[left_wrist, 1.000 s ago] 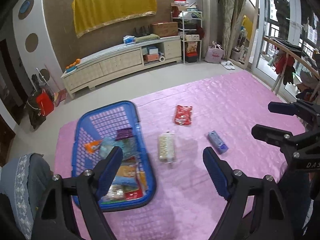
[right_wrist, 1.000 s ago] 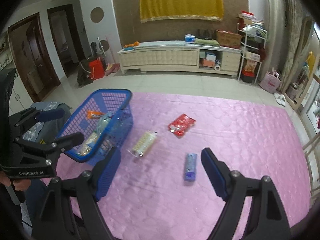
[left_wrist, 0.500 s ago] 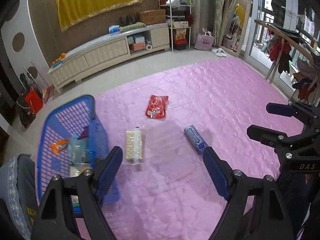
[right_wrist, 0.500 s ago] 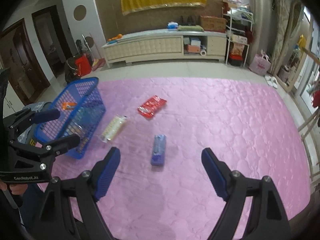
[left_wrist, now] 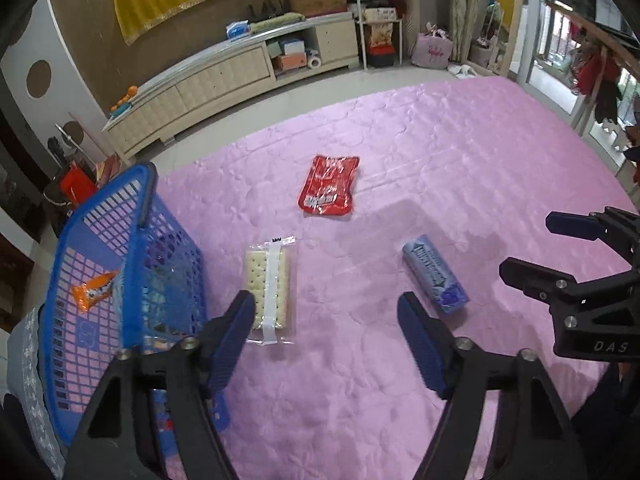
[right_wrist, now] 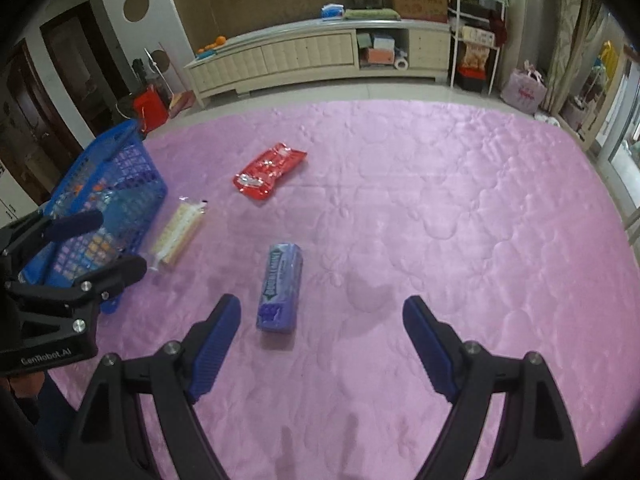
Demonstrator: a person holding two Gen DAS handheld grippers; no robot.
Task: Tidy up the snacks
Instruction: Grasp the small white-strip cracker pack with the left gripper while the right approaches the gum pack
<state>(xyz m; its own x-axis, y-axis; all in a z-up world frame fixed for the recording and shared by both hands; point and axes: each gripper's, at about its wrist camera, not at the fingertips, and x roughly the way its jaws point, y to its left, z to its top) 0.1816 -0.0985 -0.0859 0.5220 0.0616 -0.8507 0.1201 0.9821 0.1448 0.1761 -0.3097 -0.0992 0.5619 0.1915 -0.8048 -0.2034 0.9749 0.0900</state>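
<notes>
Three snacks loose on the pink quilt point(left_wrist: 460, 152): red packet point(left_wrist: 329, 191) at twelve o'clock, clear cracker pack point(left_wrist: 270, 290) at nine, purple pack point(left_wrist: 434, 274) at three. Blue basket point(left_wrist: 100, 236) further toward nine, just beside the crackers, holding an orange wrapper point(left_wrist: 94, 291) (among other packets, blurred). Left gripper point(left_wrist: 326, 334) above the quilt near the crackers, jaws closing, nothing between them. Right gripper point(right_wrist: 320, 344) spread wide, empty, purple pack just beyond its left finger.
</notes>
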